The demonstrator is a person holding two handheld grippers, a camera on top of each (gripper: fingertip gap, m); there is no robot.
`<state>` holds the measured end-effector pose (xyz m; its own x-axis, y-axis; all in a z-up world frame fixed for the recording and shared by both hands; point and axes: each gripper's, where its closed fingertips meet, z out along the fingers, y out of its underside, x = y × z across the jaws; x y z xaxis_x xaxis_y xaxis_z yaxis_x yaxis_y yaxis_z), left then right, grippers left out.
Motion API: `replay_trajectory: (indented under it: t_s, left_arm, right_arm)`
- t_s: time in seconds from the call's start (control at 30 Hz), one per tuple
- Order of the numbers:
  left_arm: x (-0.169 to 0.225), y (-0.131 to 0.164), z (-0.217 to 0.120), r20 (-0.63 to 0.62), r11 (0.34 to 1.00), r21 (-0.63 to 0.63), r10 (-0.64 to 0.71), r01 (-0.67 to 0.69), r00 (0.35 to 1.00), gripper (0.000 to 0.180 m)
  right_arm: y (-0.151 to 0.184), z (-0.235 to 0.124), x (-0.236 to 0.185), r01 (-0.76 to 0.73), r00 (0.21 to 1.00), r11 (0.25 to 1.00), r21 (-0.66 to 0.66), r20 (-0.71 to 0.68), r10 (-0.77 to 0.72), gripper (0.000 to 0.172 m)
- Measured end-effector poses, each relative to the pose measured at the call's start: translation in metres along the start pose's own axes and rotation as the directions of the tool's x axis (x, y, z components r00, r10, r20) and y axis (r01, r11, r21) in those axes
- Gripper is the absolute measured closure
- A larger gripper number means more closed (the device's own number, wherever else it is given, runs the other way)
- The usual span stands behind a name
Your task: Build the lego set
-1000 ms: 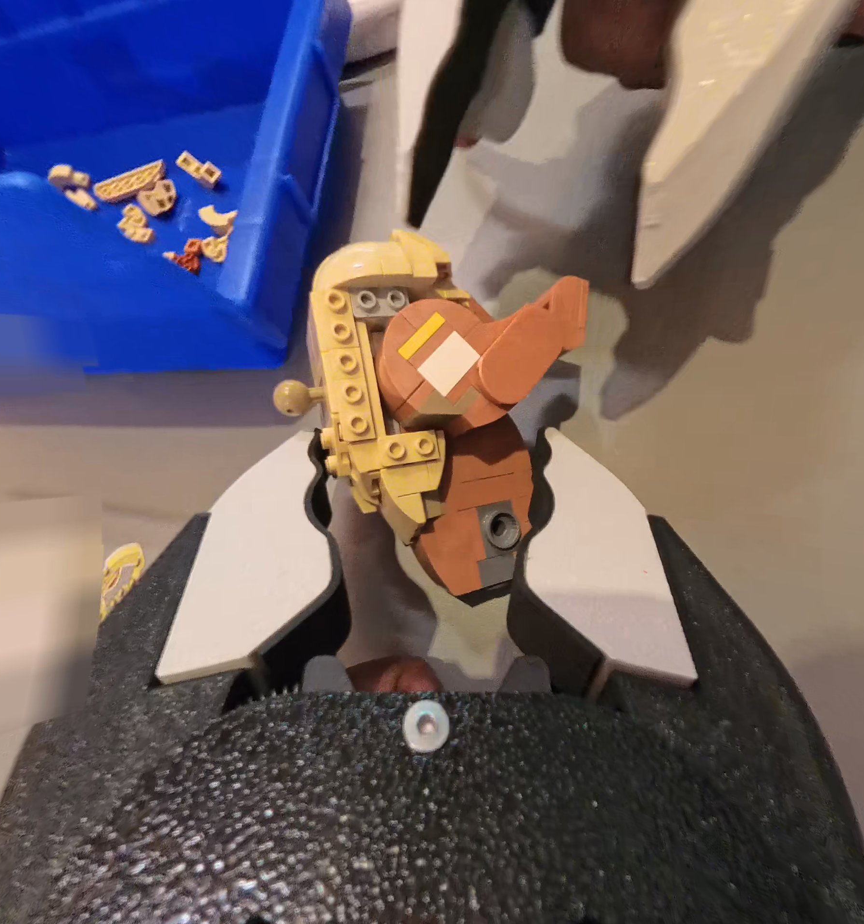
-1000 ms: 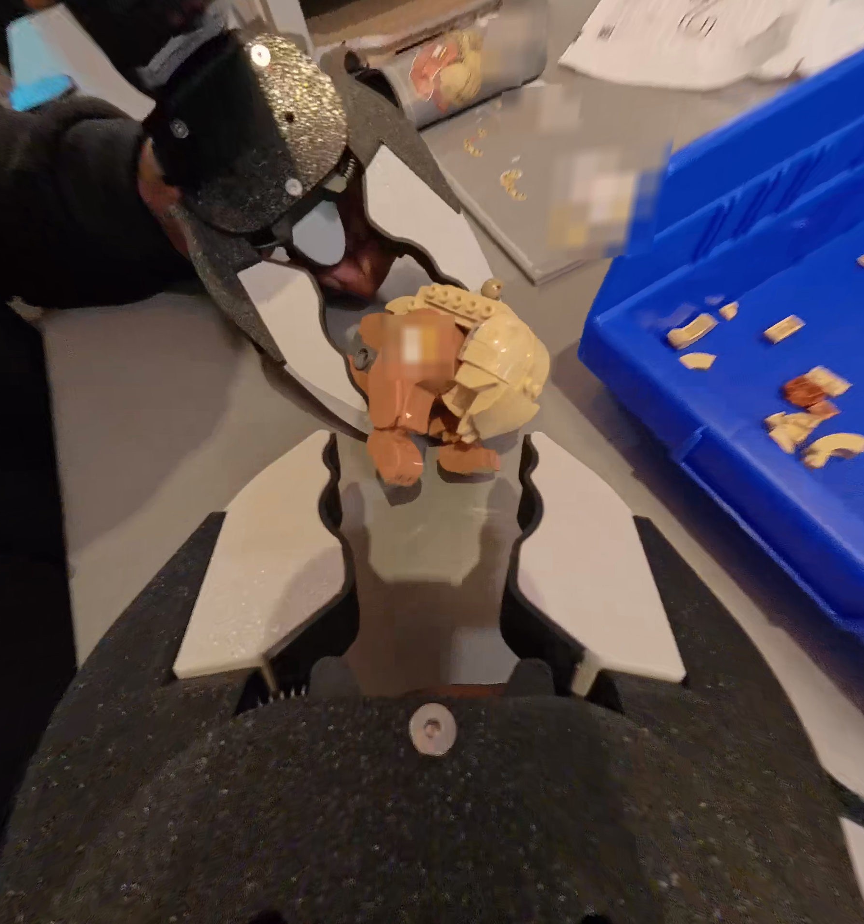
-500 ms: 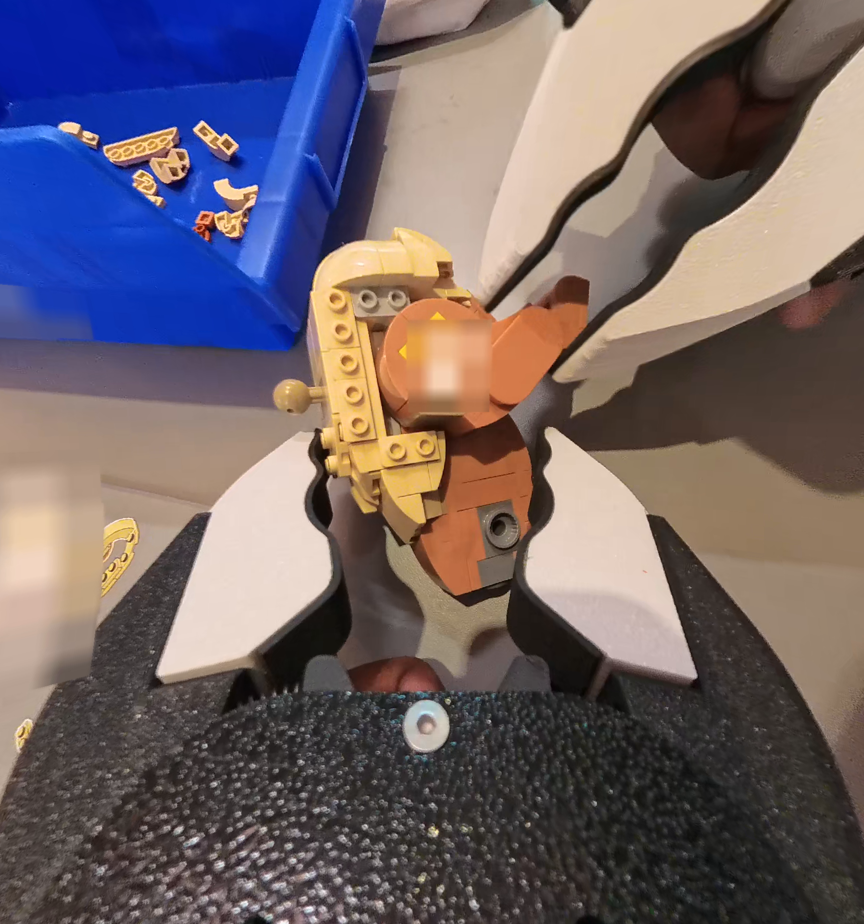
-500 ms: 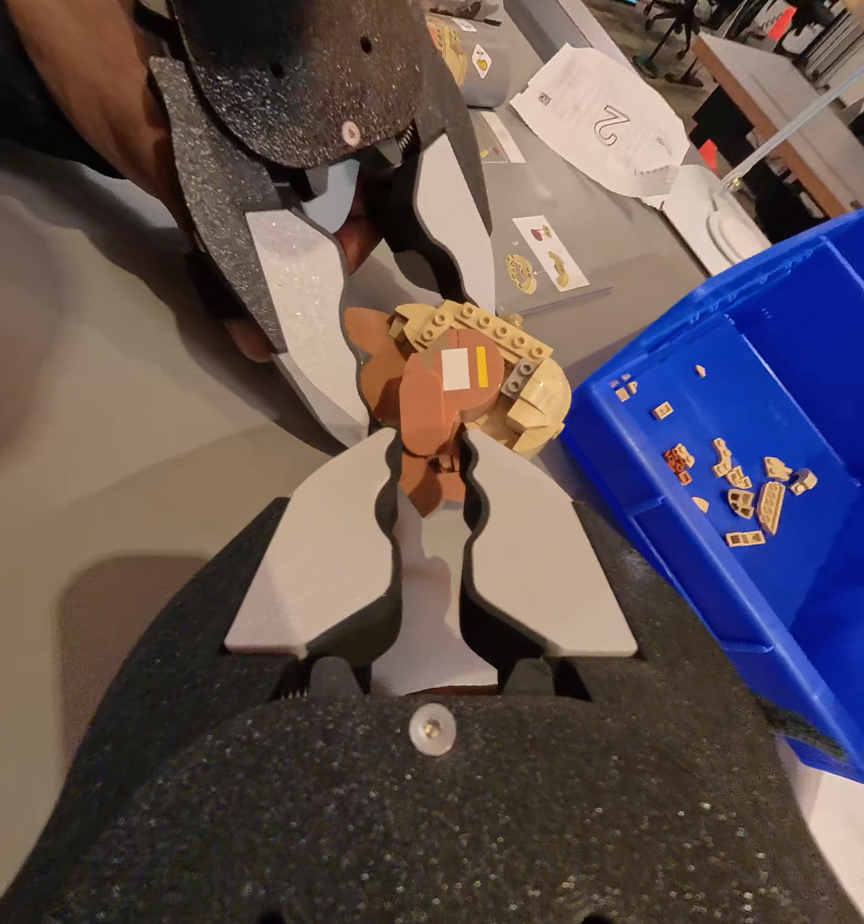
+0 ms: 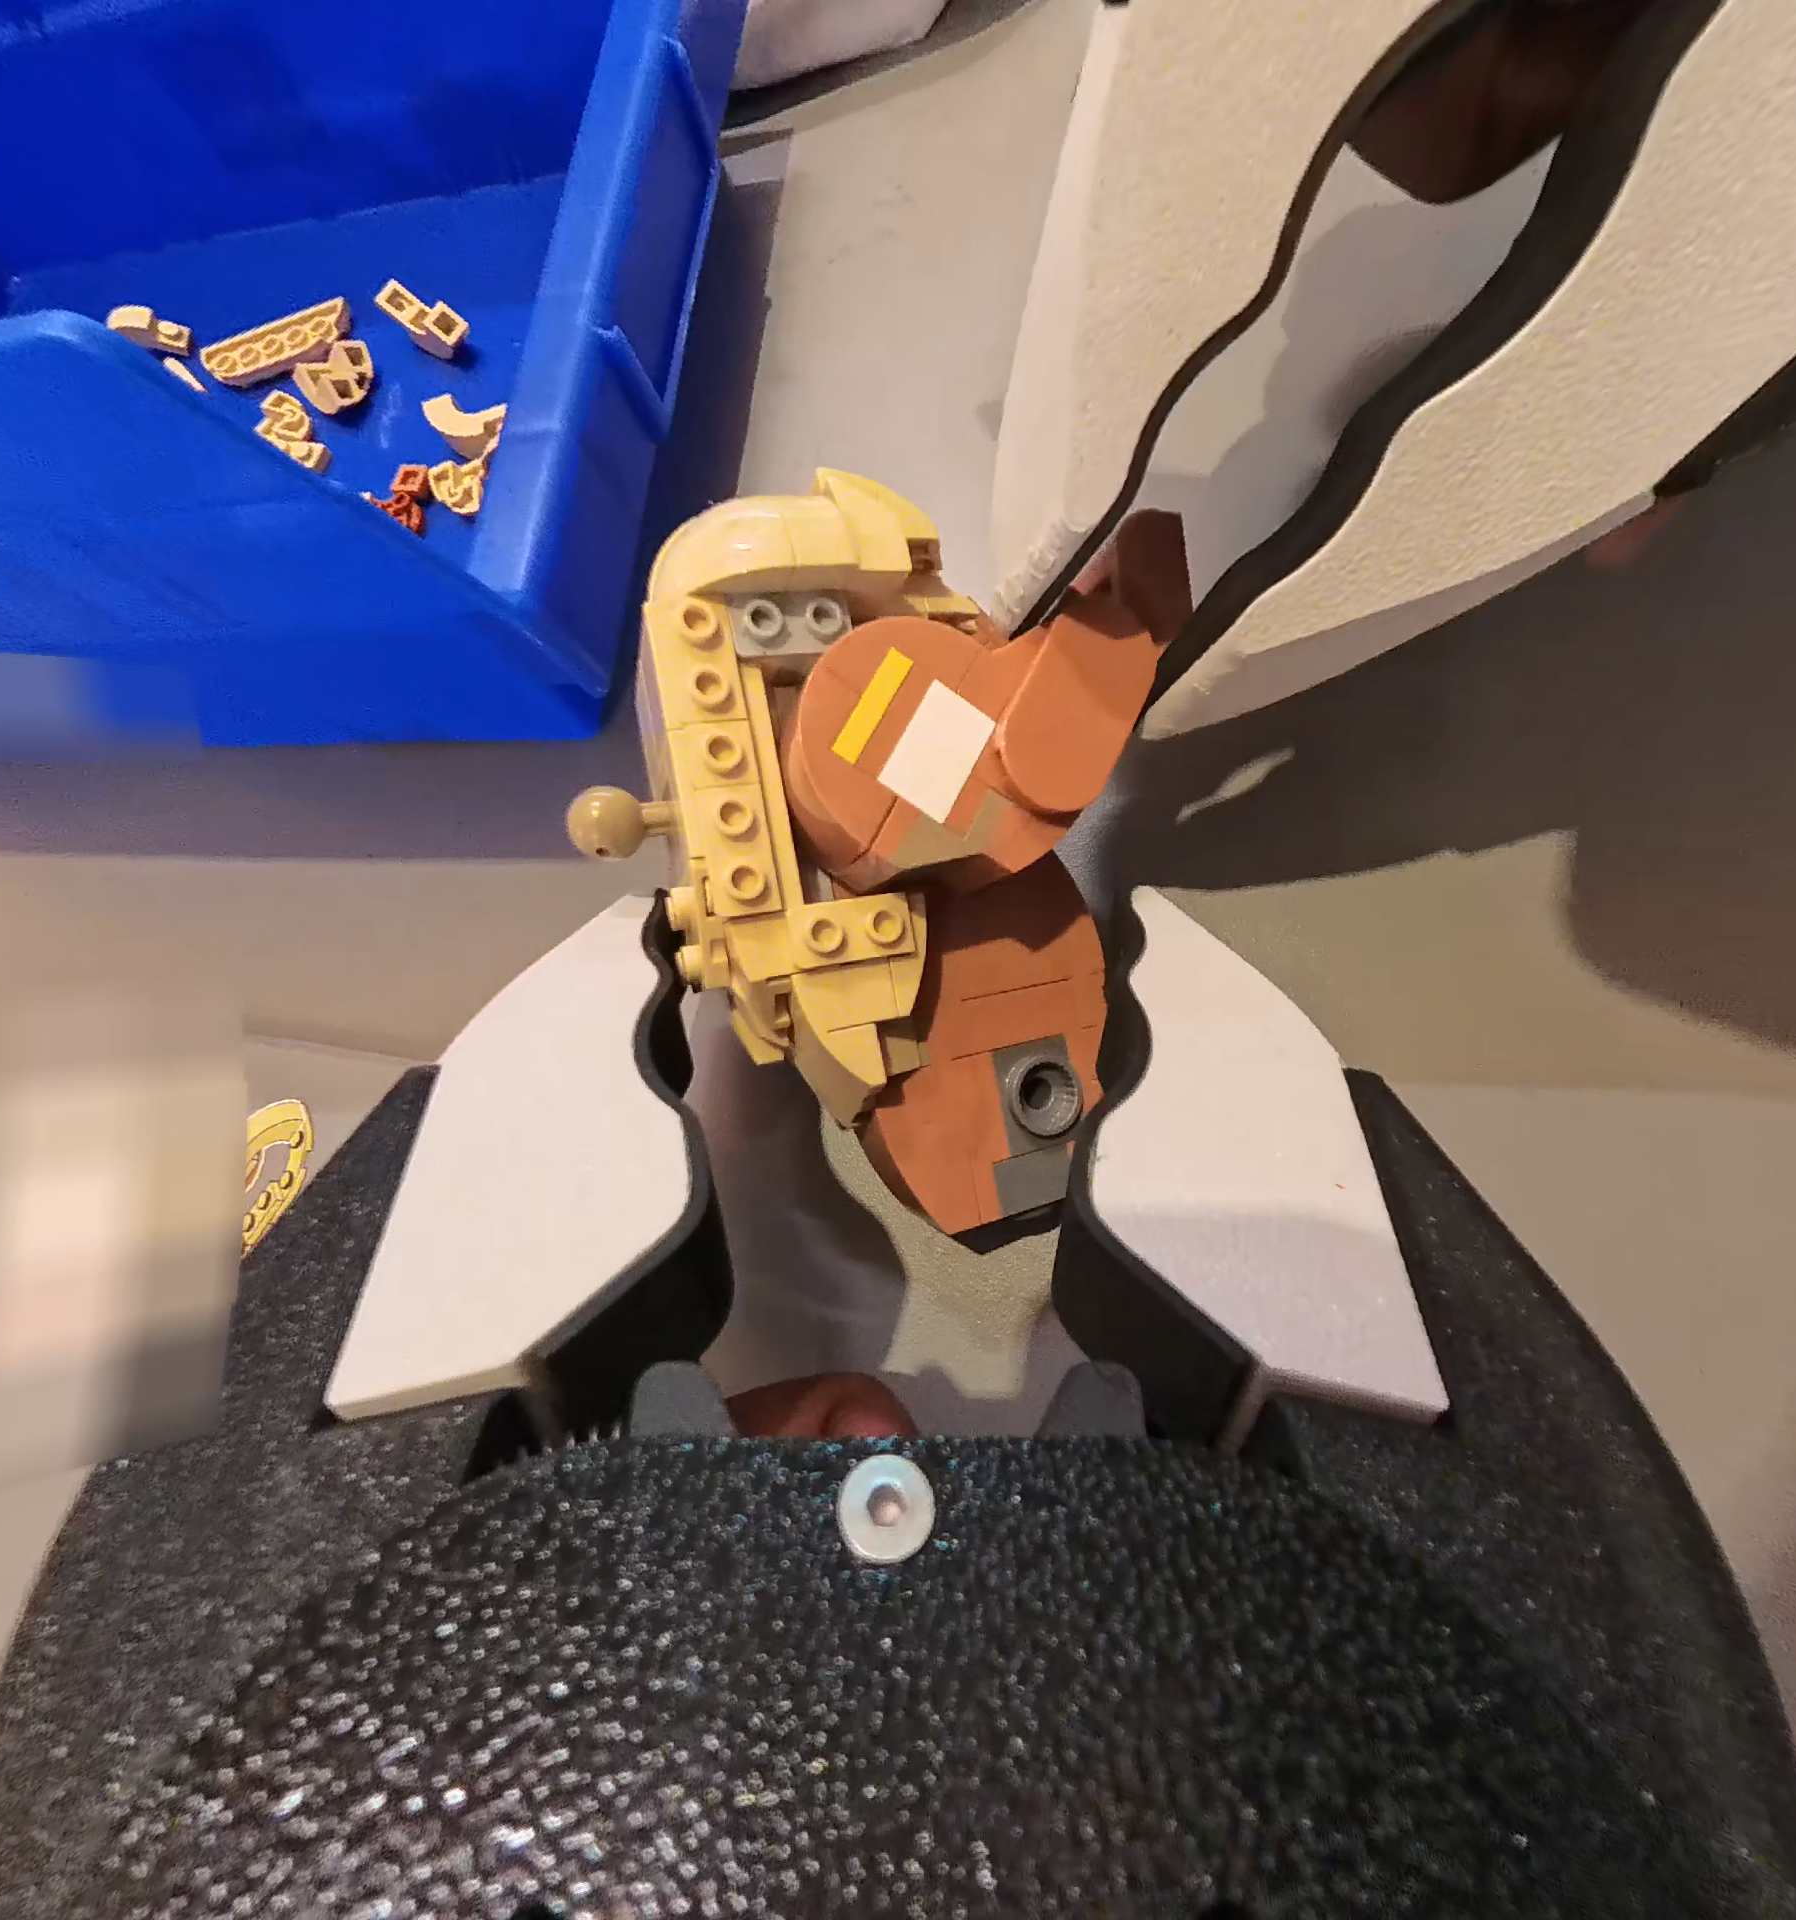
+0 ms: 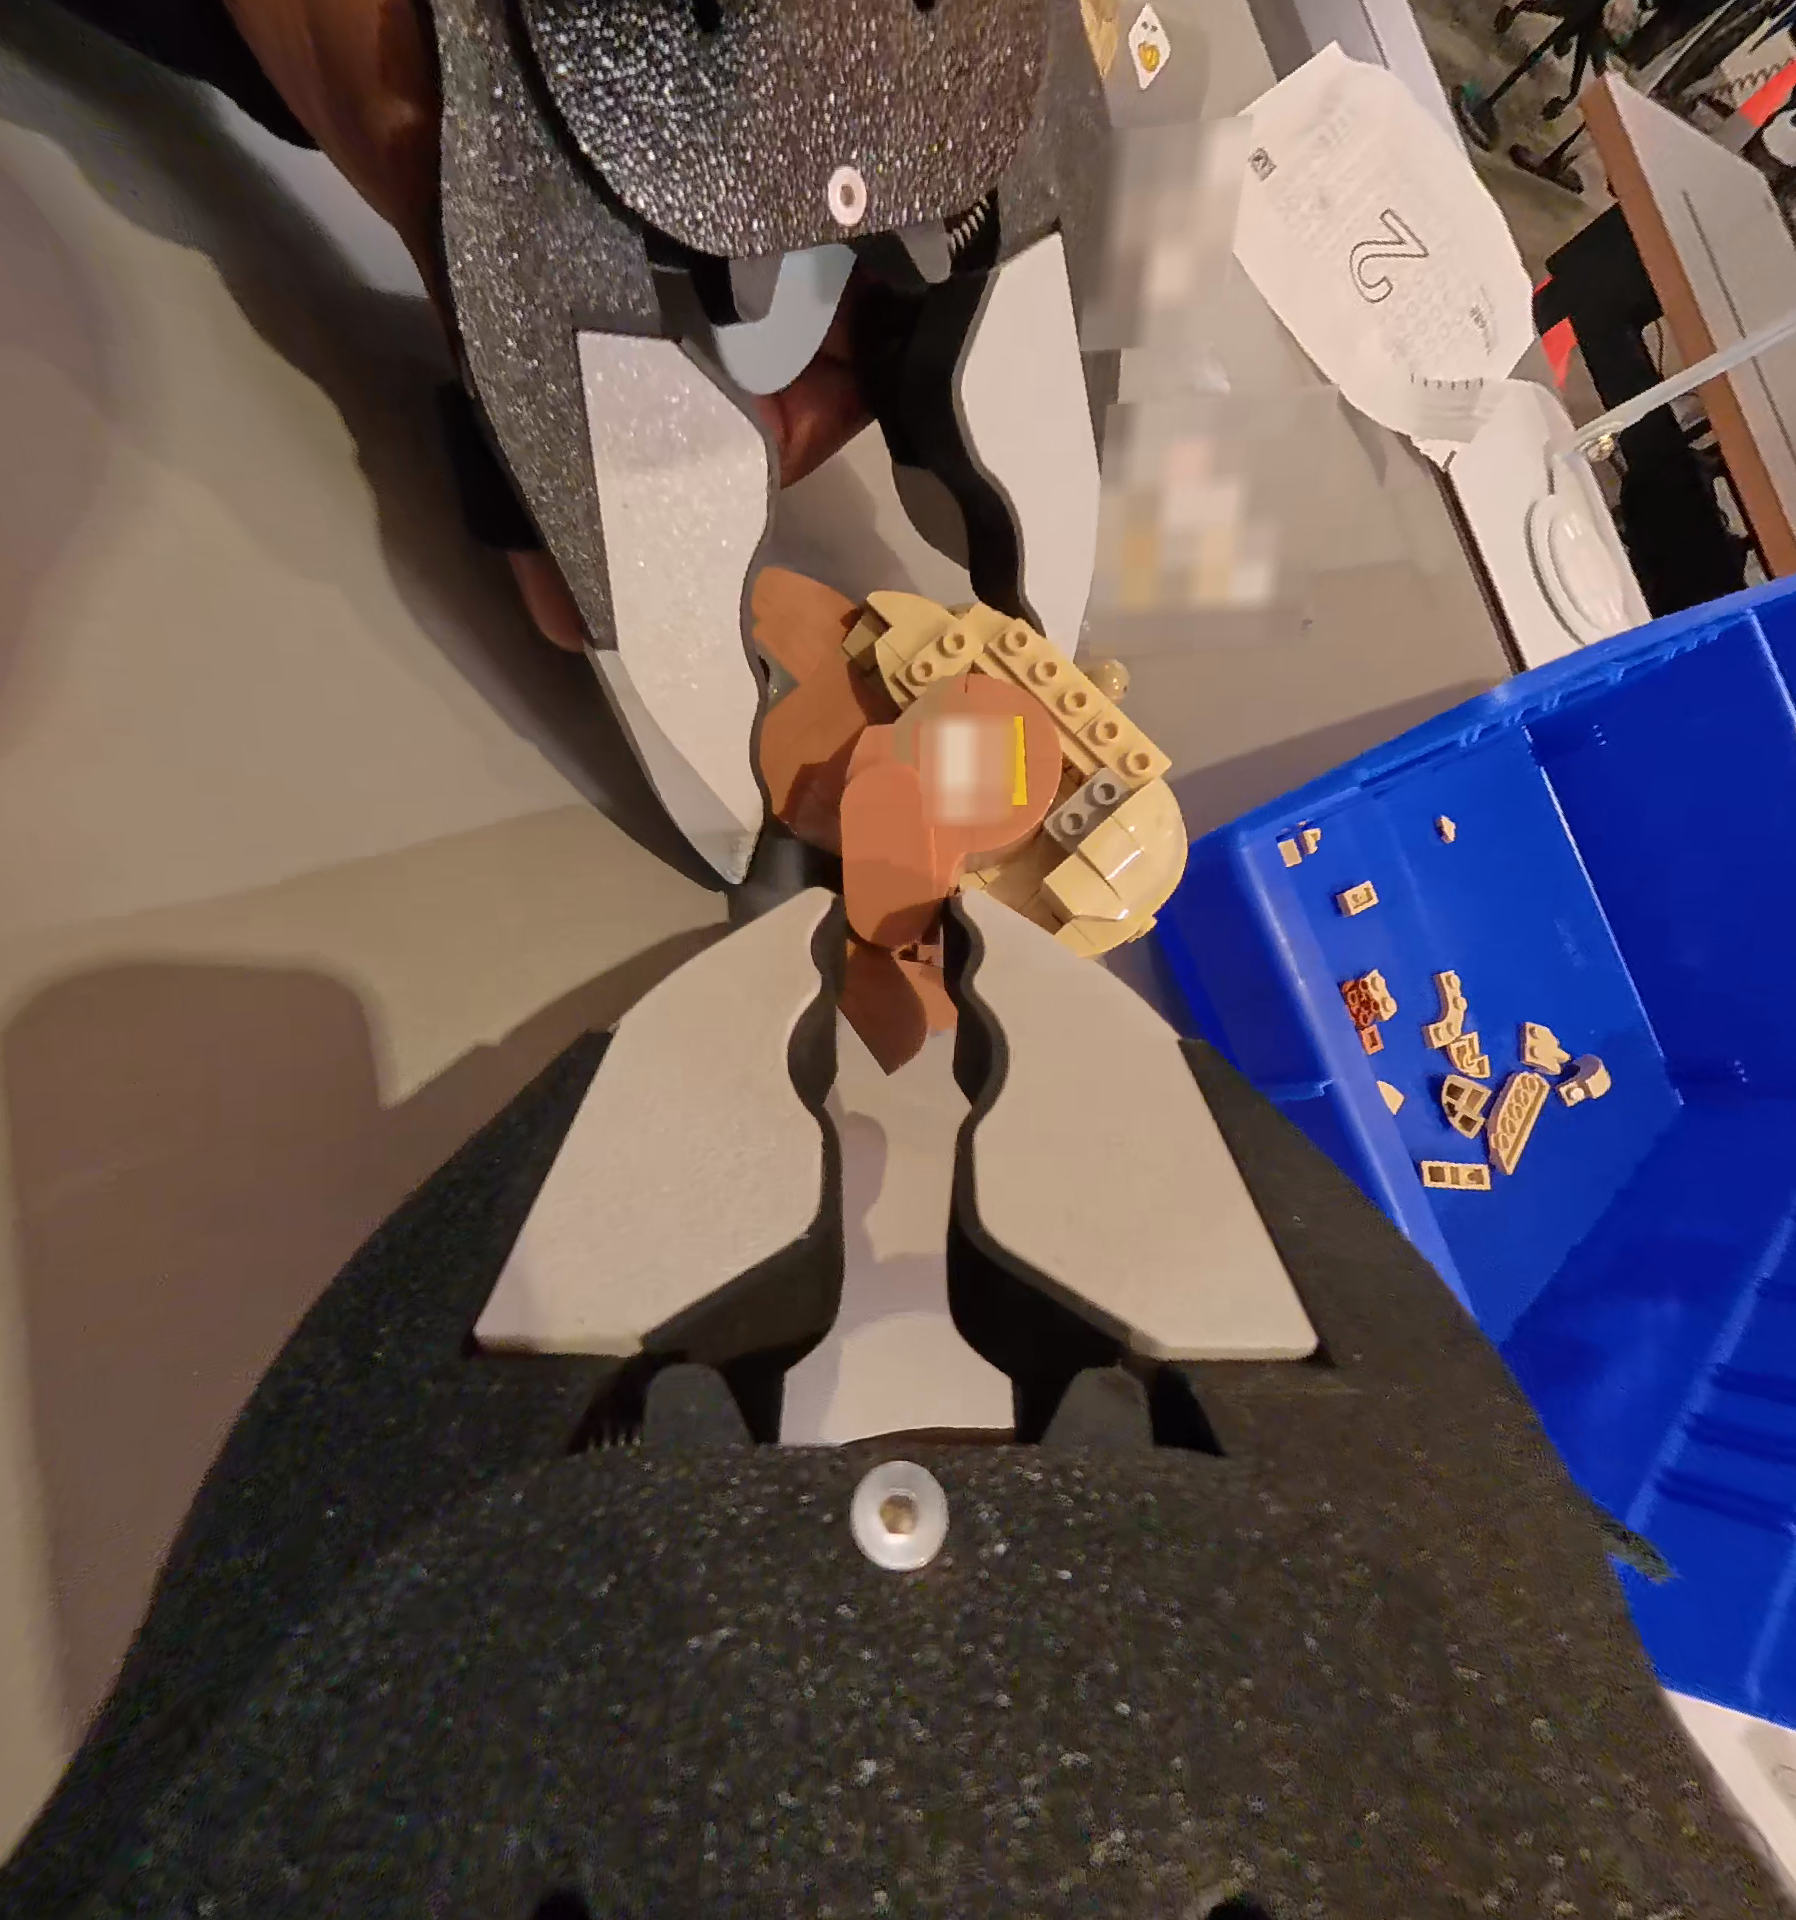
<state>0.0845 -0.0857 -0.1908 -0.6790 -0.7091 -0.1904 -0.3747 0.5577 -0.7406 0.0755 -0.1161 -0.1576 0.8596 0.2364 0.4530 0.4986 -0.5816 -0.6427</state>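
Two handheld grippers, alike in build. Left gripper (image 5: 894,935): black housing with a coarse, sparkling granular finish, broad and rounded toward the camera, with one silver washer-and-screw (image 5: 883,1507) set in the centre. Pale grey flat-faced fingers (image 5: 541,1164), wedge-shaped, edged inside with wavy black rubber pads. Fine gear teeth just visible at the finger roots. Right gripper (image 6: 894,935): same speckled black shell, same central screw (image 6: 898,1527), same grey fingers (image 6: 686,1164) with scalloped black lining. Black strap (image 6: 478,457) at the side of the left gripper's shell.
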Motion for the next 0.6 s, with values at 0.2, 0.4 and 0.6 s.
replay_trajectory:
  t_s: [0.2,0.4,0.6]
  left_arm:
    - [0.001,0.0,0.0,-0.007,1.0,0.003,0.002,-0.002,1.0,0.103]
    - [0.001,0.001,-0.002,-0.028,1.0,0.013,-0.018,0.019,0.999,0.103]
    - [0.008,0.002,-0.006,-0.079,0.999,0.007,0.049,-0.048,0.996,0.104]
  right_arm:
    - [-0.001,-0.002,-0.001,0.078,0.997,0.997,0.007,-0.011,-0.077,0.153]
    - [0.001,-0.017,-0.01,0.026,0.998,0.994,0.104,0.056,-0.032,0.141]
    - [0.006,-0.022,-0.015,0.14,0.984,0.983,0.12,0.097,-0.152,0.14]
